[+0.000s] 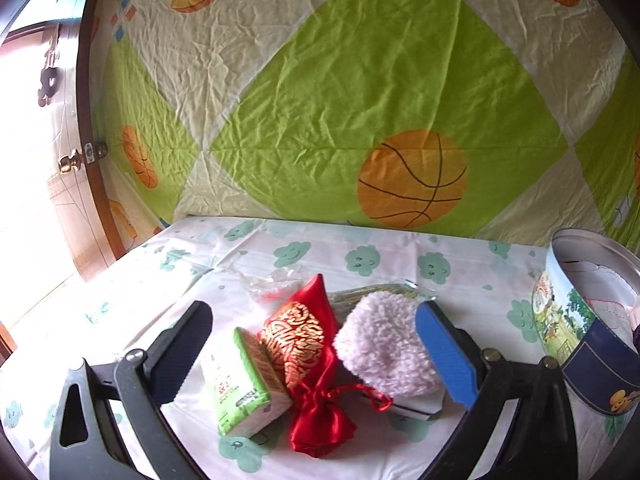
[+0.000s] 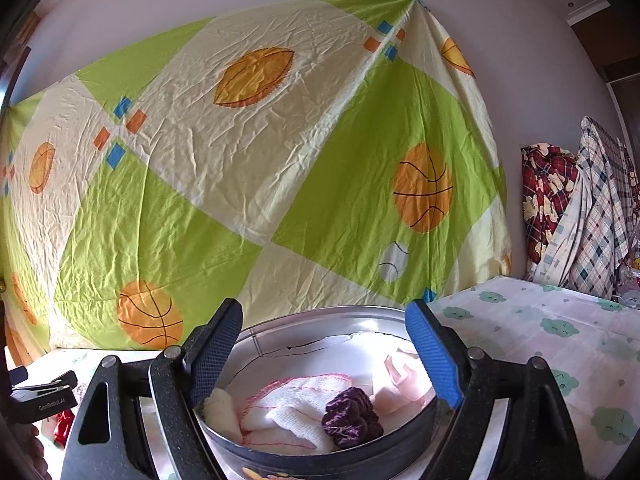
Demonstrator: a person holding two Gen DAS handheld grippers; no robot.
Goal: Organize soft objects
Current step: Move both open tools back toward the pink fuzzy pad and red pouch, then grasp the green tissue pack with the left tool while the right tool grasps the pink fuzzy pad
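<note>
On the cloud-print tablecloth point(image 1: 400, 264) lie a green tissue pack point(image 1: 244, 384), a red satin pouch point(image 1: 308, 364) with gold brocade, and a pink fluffy piece point(image 1: 384, 344), packed side by side. My left gripper point(image 1: 314, 308) is open around all three, and its pads touch none of them. The round tin point(image 1: 580, 320) stands to their right. In the right wrist view my right gripper point(image 2: 320, 316) hovers open over the tin point(image 2: 320, 460). It holds a white pink-edged cloth point(image 2: 288, 404), a purple scrunchie point(image 2: 352, 416) and a pink cloth point(image 2: 400, 380).
A sports-print sheet point(image 2: 240, 160) hangs behind the table. A clear plastic bag point(image 1: 272, 284) and a flat yellow-green packet point(image 1: 372, 292) lie behind the pile. A wooden door frame point(image 1: 86, 100) stands at the left. Plaid bedding point(image 2: 580, 208) is stacked at the right.
</note>
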